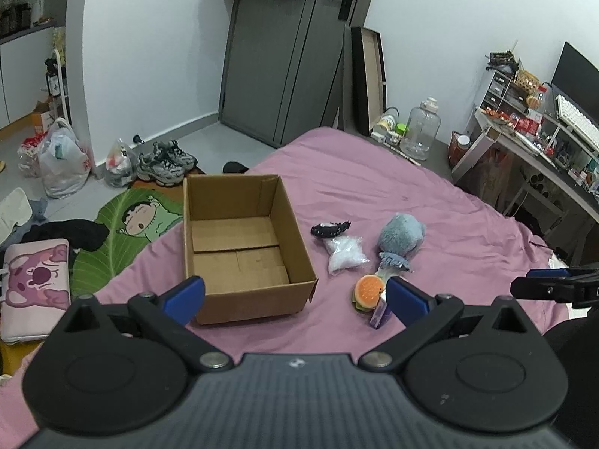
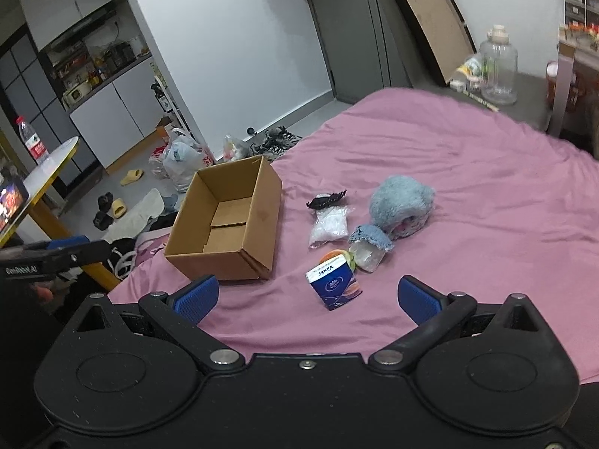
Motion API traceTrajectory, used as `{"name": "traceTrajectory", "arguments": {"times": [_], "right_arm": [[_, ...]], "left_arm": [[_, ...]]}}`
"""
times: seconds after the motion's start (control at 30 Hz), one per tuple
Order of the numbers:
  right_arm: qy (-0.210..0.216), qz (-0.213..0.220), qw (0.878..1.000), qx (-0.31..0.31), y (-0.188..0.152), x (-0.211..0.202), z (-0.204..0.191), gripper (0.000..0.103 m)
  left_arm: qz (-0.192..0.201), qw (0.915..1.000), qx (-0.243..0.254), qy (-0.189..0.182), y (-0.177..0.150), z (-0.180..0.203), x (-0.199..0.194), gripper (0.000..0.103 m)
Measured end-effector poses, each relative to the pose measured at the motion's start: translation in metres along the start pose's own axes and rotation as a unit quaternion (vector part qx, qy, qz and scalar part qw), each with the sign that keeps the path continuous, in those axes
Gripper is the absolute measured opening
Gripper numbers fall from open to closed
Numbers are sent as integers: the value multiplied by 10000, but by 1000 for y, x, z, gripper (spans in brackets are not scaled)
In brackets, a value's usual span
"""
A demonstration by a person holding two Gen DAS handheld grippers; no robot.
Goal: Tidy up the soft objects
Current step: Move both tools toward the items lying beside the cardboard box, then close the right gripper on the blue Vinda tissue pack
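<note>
right wrist view: both hand-held grippers gape empty, right hand-held gripper [image 2: 307, 295] nearest the tissue pack [image 2: 334, 285]; a shallow pinch could slip off, missing the cardboard box [image 2: 228, 220].

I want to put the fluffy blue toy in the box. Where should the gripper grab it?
Probably across the rounded fluffy top of the blue toy, coming from above. It lies free on the pink sheet, apart from the box, and its soft pile should squash between the open right gripper.
</note>
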State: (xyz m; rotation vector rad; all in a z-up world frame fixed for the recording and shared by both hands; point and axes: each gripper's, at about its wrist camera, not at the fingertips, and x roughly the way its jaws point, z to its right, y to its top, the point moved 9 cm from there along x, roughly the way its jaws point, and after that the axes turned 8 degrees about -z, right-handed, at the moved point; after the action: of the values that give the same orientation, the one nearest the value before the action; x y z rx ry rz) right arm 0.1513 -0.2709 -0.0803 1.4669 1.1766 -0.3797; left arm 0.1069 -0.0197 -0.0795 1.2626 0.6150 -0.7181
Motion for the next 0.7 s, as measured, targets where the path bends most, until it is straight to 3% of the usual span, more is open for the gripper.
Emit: {"name": "traceTrajectory", "arguments": {"times": [0.33,0.7], "right_arm": [[122,-257,9994,206,1,41,23,103],[87,-582,9981,-155,4,101,20,103]], "left_arm": [[-224,9997,-13,-123,-5,-6,46,101],[-385,9990,165,-161,-4,2,79,100]]}}
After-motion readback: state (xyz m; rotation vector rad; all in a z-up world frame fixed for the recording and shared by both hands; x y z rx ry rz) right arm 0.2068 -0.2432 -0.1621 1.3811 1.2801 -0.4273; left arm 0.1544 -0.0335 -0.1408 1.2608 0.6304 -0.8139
